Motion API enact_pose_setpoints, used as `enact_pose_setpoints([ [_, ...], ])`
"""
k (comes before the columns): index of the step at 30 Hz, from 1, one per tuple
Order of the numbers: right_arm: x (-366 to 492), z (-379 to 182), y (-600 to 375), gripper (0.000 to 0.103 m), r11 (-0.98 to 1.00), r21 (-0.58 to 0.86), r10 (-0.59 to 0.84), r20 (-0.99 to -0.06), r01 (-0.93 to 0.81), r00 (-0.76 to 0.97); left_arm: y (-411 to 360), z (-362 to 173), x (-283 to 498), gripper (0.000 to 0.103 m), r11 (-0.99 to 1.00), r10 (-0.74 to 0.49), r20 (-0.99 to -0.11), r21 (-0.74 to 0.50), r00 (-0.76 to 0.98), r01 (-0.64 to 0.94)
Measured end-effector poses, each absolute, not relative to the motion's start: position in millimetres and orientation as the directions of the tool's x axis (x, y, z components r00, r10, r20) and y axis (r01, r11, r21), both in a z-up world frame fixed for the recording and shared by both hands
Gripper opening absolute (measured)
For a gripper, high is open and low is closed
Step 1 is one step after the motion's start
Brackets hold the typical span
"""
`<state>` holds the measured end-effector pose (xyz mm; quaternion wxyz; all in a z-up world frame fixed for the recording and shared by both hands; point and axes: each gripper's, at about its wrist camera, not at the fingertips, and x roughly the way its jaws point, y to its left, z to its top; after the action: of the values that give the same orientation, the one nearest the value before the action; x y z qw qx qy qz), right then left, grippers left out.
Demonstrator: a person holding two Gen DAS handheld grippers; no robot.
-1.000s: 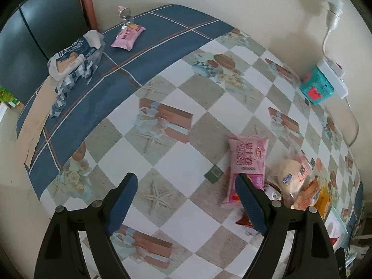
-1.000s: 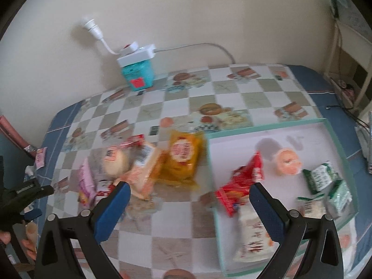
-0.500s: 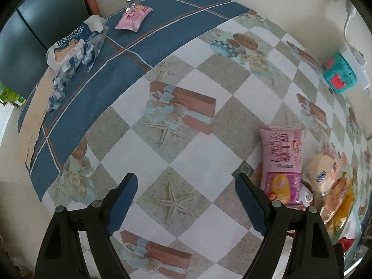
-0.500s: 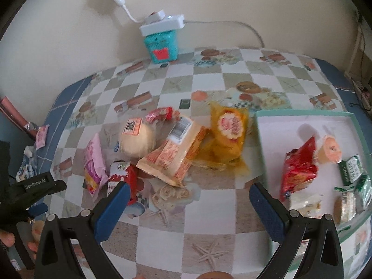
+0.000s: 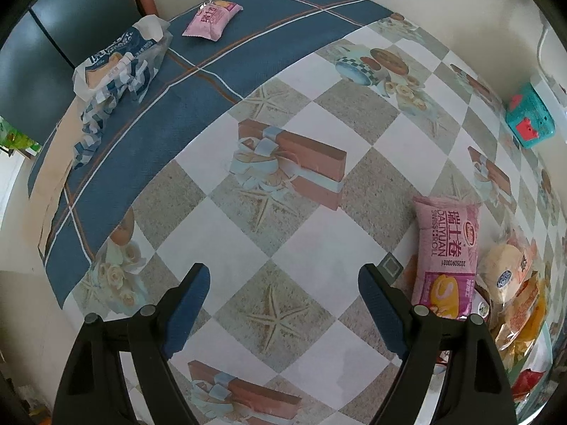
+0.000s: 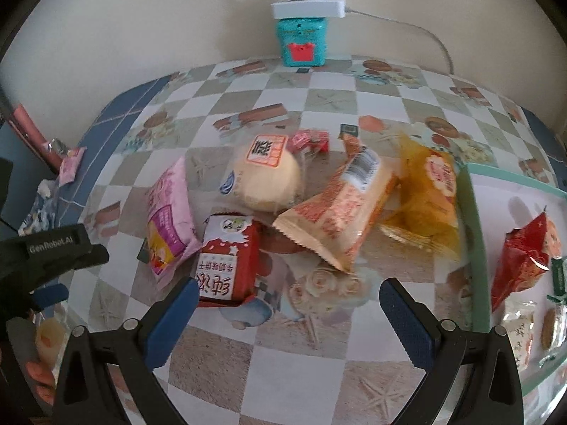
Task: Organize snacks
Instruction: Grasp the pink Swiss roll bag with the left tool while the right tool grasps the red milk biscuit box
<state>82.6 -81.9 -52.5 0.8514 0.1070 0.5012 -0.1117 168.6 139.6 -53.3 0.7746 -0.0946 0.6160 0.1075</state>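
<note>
A pile of snacks lies on the checked tablecloth in the right wrist view: a pink Swiss-roll pack (image 6: 166, 219), a red milk carton (image 6: 226, 258), a round bun (image 6: 265, 177), an orange-white pack (image 6: 340, 209) and a yellow bag (image 6: 428, 194). My right gripper (image 6: 283, 292) is open and empty, just in front of the red carton. My left gripper (image 5: 283, 276) is open and empty above bare cloth; the pink pack (image 5: 446, 251) lies to its right. A green-rimmed tray (image 6: 475, 219) at right holds a red bag (image 6: 521, 255) and small packs.
A teal box (image 6: 303, 40) with a white power strip on it stands by the wall. At the table's far left end lie a small pink pack (image 5: 212, 17) and a blue-white bag (image 5: 117, 60). The left gripper's body (image 6: 49, 248) shows at the right view's left edge.
Both grippers have moved lower and closer to the table. The right one has shifted left from the tray toward the snack pile. Both stay open and empty.
</note>
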Motion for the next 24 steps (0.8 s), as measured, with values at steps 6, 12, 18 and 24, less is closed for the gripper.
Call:
enact_pose_setpoints([
  [6, 90, -60, -73, 0.103, 0.959, 0.045, -0.094, -0.882, 0.28, 0.463, 140, -50, 181, 0.086, 0.961, 0.049, -0.971, -0.018, 0.235, -0.277],
  [12, 99, -68, -64, 0.099, 0.964, 0.036, -0.09, -0.887, 0.263, 0.454, 128, -51, 190, 0.086, 0.971, 0.004, -0.971, -0.053, 0.238, -0.232],
  [18, 106, -76, -56, 0.087, 0.97, 0.019, -0.094, -0.893, 0.244, 0.441, 122, -44, 194, 0.086, 0.971, -0.051, -0.963, -0.11, 0.266, -0.211],
  [24, 110, -80, -52, 0.084, 0.973, 0.016, -0.089, -0.895, 0.232, 0.437, 89, -44, 191, 0.086, 0.987, -0.076, -0.953, -0.114, 0.294, -0.115],
])
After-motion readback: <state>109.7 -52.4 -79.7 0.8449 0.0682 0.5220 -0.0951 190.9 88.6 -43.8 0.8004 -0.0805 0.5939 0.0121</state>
